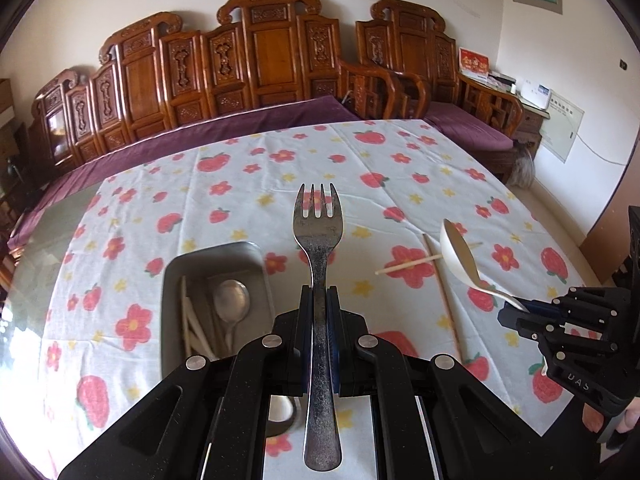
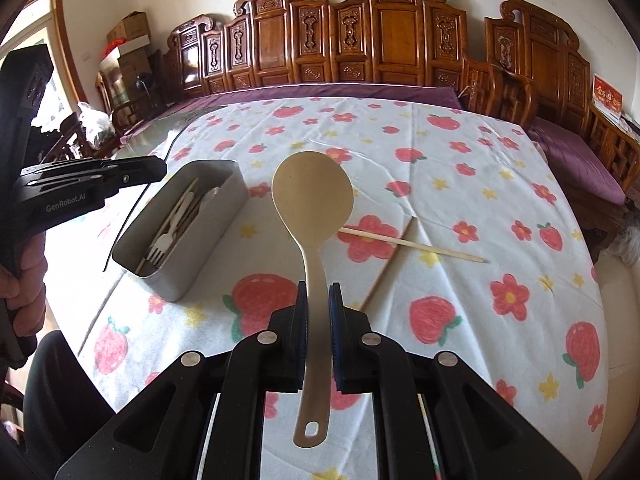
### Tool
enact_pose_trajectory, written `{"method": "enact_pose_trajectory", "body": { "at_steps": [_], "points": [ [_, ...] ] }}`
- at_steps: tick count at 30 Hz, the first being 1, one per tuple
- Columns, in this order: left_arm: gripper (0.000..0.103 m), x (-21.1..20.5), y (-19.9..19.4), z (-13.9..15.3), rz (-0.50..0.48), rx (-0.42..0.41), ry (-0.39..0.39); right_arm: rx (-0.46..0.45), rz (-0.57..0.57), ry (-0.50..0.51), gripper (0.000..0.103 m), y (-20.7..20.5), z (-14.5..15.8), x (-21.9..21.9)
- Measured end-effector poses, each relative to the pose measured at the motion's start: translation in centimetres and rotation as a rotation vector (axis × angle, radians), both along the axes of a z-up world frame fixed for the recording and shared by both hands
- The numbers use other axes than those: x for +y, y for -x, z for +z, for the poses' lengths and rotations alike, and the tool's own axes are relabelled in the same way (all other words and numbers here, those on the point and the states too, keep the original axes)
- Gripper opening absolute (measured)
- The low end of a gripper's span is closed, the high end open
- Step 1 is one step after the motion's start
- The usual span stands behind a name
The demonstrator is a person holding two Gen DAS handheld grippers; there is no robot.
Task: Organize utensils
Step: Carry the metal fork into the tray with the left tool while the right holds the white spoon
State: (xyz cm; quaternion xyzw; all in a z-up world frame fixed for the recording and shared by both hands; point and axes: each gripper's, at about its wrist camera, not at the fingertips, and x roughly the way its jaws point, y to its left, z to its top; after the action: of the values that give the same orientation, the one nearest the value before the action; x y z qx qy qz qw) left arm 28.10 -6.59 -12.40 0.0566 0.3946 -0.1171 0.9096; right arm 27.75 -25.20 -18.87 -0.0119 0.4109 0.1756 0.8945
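My left gripper [image 1: 319, 300] is shut on the handle of a metal fork [image 1: 319, 236], tines pointing away, held above the table just right of a grey metal utensil box [image 1: 256, 264]. The box holds a metal spoon [image 1: 231, 300] and white utensils. My right gripper [image 2: 318, 296] is shut on the handle of a cream rice spoon [image 2: 312, 192], held above the table right of the box [image 2: 188, 276]. The right gripper also shows in the left wrist view [image 1: 516, 308], and the left gripper shows in the right wrist view [image 2: 160, 168] above the box. Two wooden chopsticks [image 2: 412, 243] lie crossed on the cloth.
A floral tablecloth [image 1: 400, 152] covers most of the glass table [image 1: 48, 224]. A carved wooden bench with purple cushions [image 2: 360, 92] runs along the far side. Cardboard boxes [image 2: 128, 32] stand at the far left.
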Motion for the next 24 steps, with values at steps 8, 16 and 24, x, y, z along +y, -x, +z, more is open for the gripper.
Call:
{"method": "enact_pose_trajectory", "body": {
  "at_steps": [8,16,24],
  "points": [
    [0.006,4.0,-1.1,-0.5,0.067,0.006,0.004,0.004,0.024,-0.005,0.011,-0.5,0.2,2.3],
    [0.006,6.5,-2.7,-3.5,0.113,0.056,-0.007,0.012,0.043,-0.007,0.011,-1.0,0.0,3.8],
    [0.006,7.8,-3.6,-7.1,0.139,0.125,-0.025,0.025,0.050,-0.005,0.012,-1.6,-0.5,4.6]
  ]
}}
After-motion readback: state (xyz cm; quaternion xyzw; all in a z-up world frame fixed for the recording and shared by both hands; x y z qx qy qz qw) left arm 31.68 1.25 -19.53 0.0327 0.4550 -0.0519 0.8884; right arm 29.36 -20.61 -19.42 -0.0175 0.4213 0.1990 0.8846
